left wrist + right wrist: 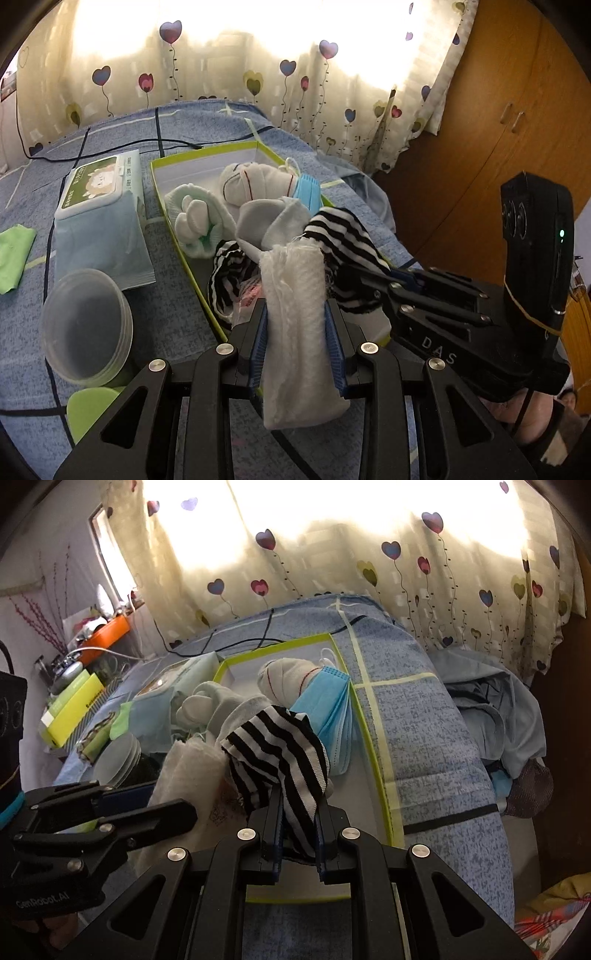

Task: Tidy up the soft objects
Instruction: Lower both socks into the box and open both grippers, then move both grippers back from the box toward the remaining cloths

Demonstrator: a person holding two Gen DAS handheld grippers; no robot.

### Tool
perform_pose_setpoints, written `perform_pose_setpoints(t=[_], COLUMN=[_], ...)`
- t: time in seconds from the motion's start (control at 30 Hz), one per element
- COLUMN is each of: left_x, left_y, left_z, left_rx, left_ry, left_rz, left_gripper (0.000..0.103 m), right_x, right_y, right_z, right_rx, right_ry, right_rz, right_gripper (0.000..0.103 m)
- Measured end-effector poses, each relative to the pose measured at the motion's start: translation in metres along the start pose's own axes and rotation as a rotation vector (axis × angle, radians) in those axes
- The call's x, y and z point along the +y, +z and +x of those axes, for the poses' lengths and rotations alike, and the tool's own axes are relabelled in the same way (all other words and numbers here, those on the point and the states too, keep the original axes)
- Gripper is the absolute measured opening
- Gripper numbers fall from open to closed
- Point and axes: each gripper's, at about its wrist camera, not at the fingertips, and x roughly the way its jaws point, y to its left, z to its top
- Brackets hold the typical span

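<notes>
Over the green-rimmed box (162, 192) on the bed (192, 122), the left gripper (297, 345) clamps its fingers on a white cloth (295, 314) and the right gripper (299, 843) pinches a striped sock (280, 753), apparently to lower both in with the other soft things.

Rolled white cloth (295, 317) and striped sock (280, 753) above green-rimmed box (373, 760).

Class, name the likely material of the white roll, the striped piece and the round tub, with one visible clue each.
White roll: probably cotton gauze; matt, crinkled open weave, frayed edge.
Striped piece: knit fabric, likely a sock; ribbed cuff, soft folds.
Round tub: translucent plastic; frosted, see-through walls.
</notes>
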Motion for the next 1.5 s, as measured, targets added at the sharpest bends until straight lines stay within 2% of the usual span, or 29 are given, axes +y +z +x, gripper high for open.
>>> perform_pose_setpoints(t=[0.37,0.4,0.57,0.63,0.8,0.87,1.13,1.5], left_x=[0.012,0.014,0.025,0.025,0.019,0.018,0.019,0.018], left_y=[0.023,0.026,0.031,0.031,0.026,0.025,0.021,0.006], left_z=[0.022,0.024,0.026,0.023,0.006,-0.001,-0.017,-0.055], left_rx=[0.012,0.007,0.006,-0.002,-0.057,-0.08,-0.101,-0.146], left_ry=[0.072,0.082,0.061,0.051,0.044,0.045,0.031,0.03], left_rz=[-0.064,-0.067,-0.111,-0.107,-0.071,-0.064,-0.065,-0.019], left_gripper=[0.031,0.031,0.03,0.031,0.045,0.046,0.046,0.046], right_x=[0.002,0.003,-0.003,-0.004,-0.004,-0.005,0.0,0.038], right_y=[0.033,0.036,0.036,0.033,0.025,0.024,0.019,0.011], right_z=[0.029,0.03,0.024,0.016,-0.007,-0.015,-0.04,-0.071], right_rx=[0.027,0.027,0.019,-0.001,-0.053,-0.073,-0.108,-0.143], right_ry=[0.017,0.017,0.001,0.0,0.015,0.011,-0.02,-0.05], right_rz=[-0.045,-0.052,-0.033,-0.034,-0.027,-0.021,-0.015,-0.063], right_gripper=[0.016,0.018,0.053,0.056,0.056,0.056,0.056,0.056])
